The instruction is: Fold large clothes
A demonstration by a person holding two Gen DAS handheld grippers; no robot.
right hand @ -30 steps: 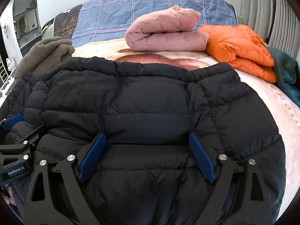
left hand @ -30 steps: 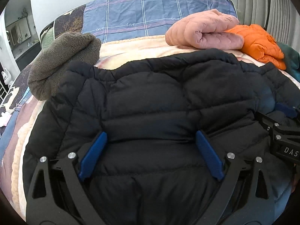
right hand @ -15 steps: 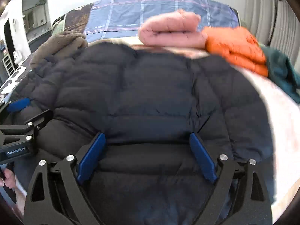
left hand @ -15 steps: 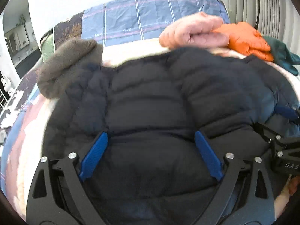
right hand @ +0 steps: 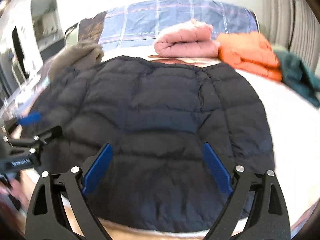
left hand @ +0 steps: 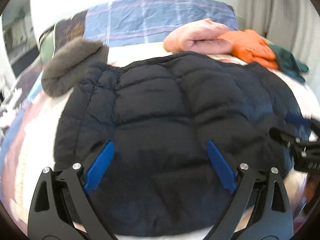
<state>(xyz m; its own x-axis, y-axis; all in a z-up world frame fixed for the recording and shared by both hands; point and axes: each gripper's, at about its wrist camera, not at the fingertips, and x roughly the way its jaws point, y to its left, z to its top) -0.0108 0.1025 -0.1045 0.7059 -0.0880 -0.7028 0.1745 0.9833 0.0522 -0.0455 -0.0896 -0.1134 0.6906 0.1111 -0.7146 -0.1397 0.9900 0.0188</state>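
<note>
- Left wrist view: the left gripper [left hand: 160,166] hangs over the near half of a black puffer jacket [left hand: 170,110], its blue pads set wide apart and nothing held between them.
- Right wrist view: the right gripper [right hand: 157,167] is likewise spread wide with nothing in its grasp, above the same black puffer jacket [right hand: 156,110]. Each gripper also shows at the edge of the other's view.
- Location of the task item: the jacket lies on the bed [right hand: 290,120], quilted panels facing up, its near edge just short of the bed's near side.
- Progress, judged from the pictures: the jacket appears compact and roughly rectangular, with no loose sleeve visible at either side. At least one fold therefore seems complete. Whether a further fold is needed cannot be told.
- Finished items: a pink garment [right hand: 186,44] and an orange garment [right hand: 248,54] lie folded beyond the jacket, touching one another.
- Remaining items, as a judgement: a grey fleece garment [left hand: 74,64] at the far left and a dark green garment [right hand: 298,76] at the far right look bunched and are probably still to be folded.
- Writing: a small label on the left gripper's body, seen in the right wrist view, is too blurred to read. Pale lettering on the plaid bedding [left hand: 156,20] is also illegible.
</note>
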